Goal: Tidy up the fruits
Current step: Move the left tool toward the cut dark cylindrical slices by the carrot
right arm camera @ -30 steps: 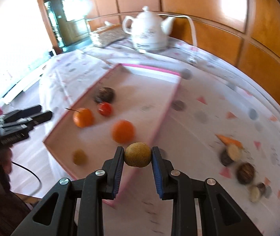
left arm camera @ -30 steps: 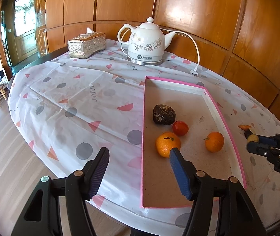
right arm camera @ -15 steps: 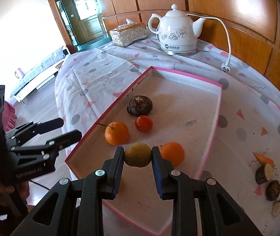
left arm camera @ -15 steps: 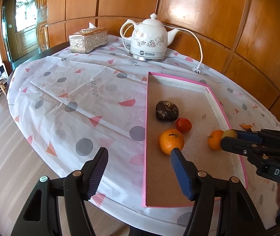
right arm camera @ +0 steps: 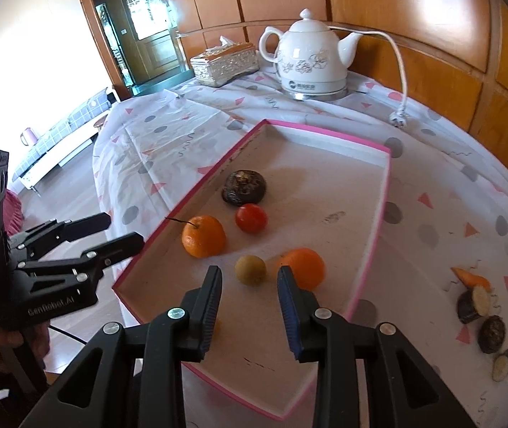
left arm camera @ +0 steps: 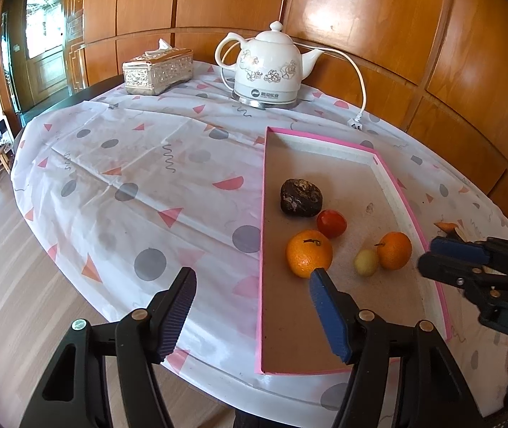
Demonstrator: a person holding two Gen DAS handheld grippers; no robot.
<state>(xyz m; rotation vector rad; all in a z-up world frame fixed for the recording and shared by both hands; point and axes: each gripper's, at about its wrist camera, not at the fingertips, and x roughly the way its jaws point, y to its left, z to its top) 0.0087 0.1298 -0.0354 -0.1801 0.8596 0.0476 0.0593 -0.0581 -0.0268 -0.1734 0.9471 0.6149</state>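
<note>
A pink-rimmed tray (left arm camera: pixel 263 214) (right arm camera: pixel 368 271) holds a dark wrinkled fruit (left arm camera: pixel 301 198) (right arm camera: pixel 244 187), a red tomato (left arm camera: pixel 331 223) (right arm camera: pixel 251 218), two oranges (left arm camera: pixel 309 253) (left arm camera: pixel 394 250) (right arm camera: pixel 204 236) (right arm camera: pixel 303 268) and a small yellow-green fruit (left arm camera: pixel 366 262) (right arm camera: pixel 250 270). My right gripper (right arm camera: pixel 249 277) is open and empty, just behind the yellow-green fruit, which lies on the tray floor. It shows from the side in the left wrist view (left arm camera: pixel 432 255). My left gripper (left arm camera: pixel 252 285) is open and empty over the tray's left rim near the table's front edge.
A white kettle (left arm camera: pixel 270 67) (right arm camera: pixel 312 62) with cord and a tissue box (left arm camera: pixel 157 69) (right arm camera: pixel 225 59) stand at the back. Cut vegetable pieces (right arm camera: pixel 473 303) and a carrot piece (right arm camera: pixel 469 278) lie on the cloth right of the tray.
My right gripper carried the yellow-green fruit over the tray, opened and let it go; the fruit now rests beside the right orange. My left gripper has hardly moved.
</note>
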